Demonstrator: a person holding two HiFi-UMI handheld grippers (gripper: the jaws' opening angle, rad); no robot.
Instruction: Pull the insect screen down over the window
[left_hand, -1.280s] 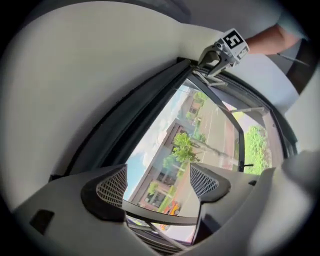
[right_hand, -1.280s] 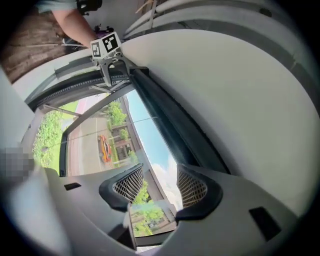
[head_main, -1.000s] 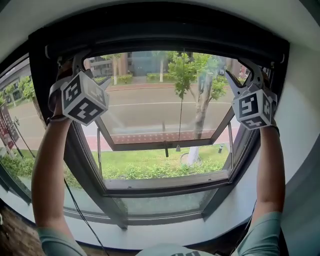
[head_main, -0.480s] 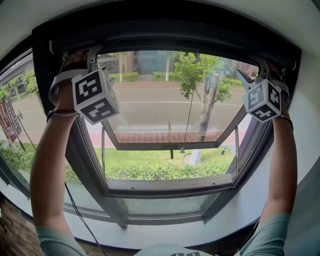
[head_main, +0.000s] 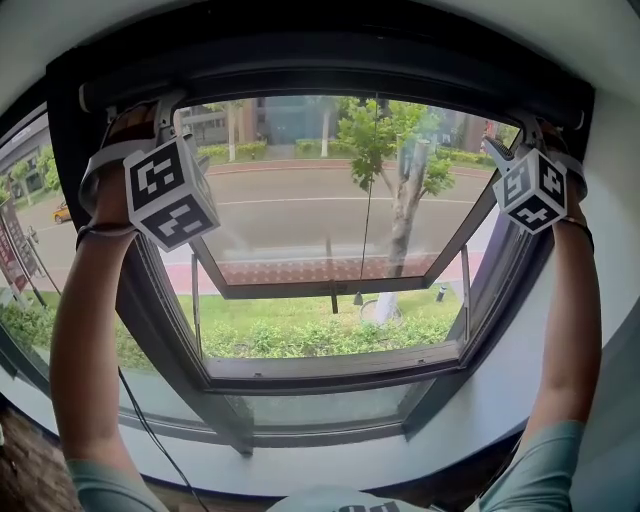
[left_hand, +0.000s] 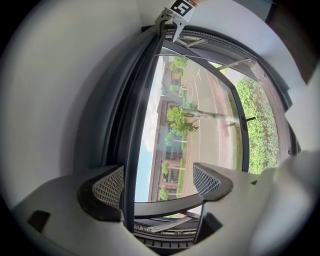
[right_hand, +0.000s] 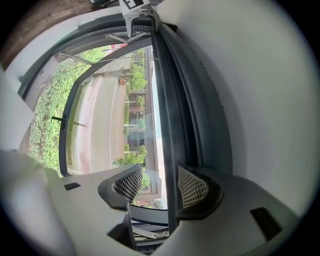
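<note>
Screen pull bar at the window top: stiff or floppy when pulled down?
Probably stiff: the pull bar runs straight across the window, no sag. Likely to skew if pulled unevenly, since left gripper and right gripper sit at opposite ends, fingers open.

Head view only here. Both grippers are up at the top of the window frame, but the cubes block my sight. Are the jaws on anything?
Observer: The left gripper is open wide. A dark rail runs between its jaws, close to the wall-side pad, and the other pad stands well clear of it.
Operator: And the right?
Observer: The right gripper is also open, with a narrower gap. The rail lies right beside its wall-side pad, with a gap to the other pad, so it is not clamped. I can't tell whether this rail is the screen's pull bar.
</note>
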